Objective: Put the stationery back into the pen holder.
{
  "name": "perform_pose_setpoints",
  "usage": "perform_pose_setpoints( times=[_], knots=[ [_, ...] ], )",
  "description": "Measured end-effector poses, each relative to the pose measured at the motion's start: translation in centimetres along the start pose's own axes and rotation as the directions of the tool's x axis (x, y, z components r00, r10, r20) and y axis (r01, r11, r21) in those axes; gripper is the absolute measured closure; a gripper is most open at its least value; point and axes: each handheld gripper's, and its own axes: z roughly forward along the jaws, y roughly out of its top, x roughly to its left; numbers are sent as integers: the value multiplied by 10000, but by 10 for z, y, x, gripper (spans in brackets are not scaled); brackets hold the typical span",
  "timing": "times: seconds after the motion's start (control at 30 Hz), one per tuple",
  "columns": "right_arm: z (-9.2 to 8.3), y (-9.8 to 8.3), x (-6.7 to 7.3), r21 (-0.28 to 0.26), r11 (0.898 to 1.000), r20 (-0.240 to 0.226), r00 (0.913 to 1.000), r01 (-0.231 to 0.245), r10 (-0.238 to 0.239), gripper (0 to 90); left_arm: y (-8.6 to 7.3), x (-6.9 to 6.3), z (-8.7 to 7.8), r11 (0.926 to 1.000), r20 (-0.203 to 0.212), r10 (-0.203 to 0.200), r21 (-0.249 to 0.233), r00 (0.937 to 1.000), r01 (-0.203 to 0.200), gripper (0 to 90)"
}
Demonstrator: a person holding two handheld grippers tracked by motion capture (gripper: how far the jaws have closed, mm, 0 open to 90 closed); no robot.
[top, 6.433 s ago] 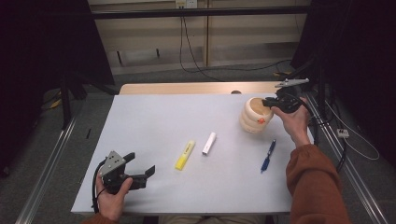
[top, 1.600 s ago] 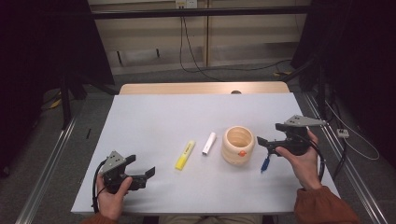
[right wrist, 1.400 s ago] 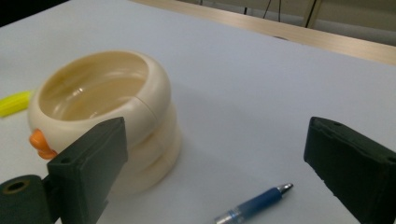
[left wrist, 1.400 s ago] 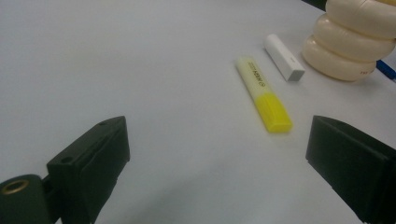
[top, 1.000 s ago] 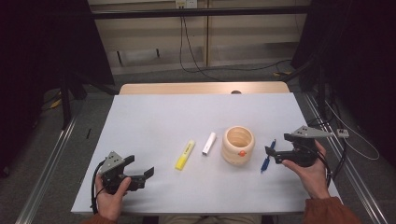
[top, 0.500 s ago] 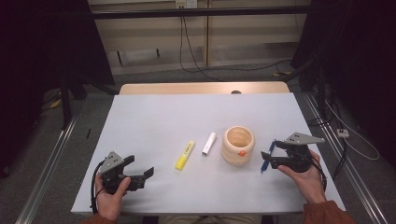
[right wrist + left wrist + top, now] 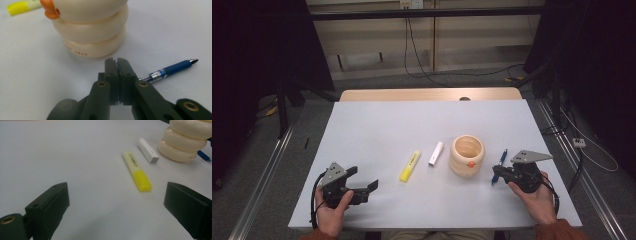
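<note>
My right gripper (image 7: 495, 174) is low over the table at the near end of a blue pen (image 7: 501, 159). Its jaws have just been closing and now meet flat; in the right gripper view (image 7: 115, 61) nothing shows between them. The pen (image 7: 172, 68) lies to the right, its rear end hidden behind the right jaw. A cream ringed cup (image 7: 467, 155) with an orange knob stands just left of the pen, and close ahead of the jaws in the right gripper view (image 7: 92, 32). My left gripper (image 7: 363, 178) rests open at the front left, jaws wide (image 7: 117, 192).
A yellow highlighter (image 7: 410, 165) and a short white stick (image 7: 436, 153) lie side by side left of the cup; the left gripper view shows the highlighter (image 7: 137, 170) ahead of its jaws. The white table (image 7: 412, 125) has a wooden strip at its far edge.
The cup went from the back right to mid-table. The right hand then drew back toward the front, came down at the pen's near end, and its jaws went from wide to shut. The left hand stayed put.
</note>
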Motion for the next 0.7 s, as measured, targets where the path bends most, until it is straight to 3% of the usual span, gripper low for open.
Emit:
perform_pose_setpoints(
  times=[0.23, 0.37, 0.53, 0.7],
  knots=[
    [13, -1, 0, 586, 9983, -462, 9989, 42, -15, 900, 0, 0, 2, 9999, 135, 70, 82, 9999, -71, 65],
    [22, 1, 3, 1132, 9931, -647, 9977, 292, -220, 900, 0, 0, 2, 9999, 170, 41, 92, 9998, -42, 66],
    [29, 1, 3, 1708, 9847, -378, 9989, 343, -282, 900, 0, 0, 2, 9999, 206, 44, 119, 9998, -46, 68],
    [32, 0, 1, 1846, 9824, -493, 9986, 290, -202, 900, 0, -1, 3, 9999, 238, 34, 130, 9997, -37, 69]
  ],
)
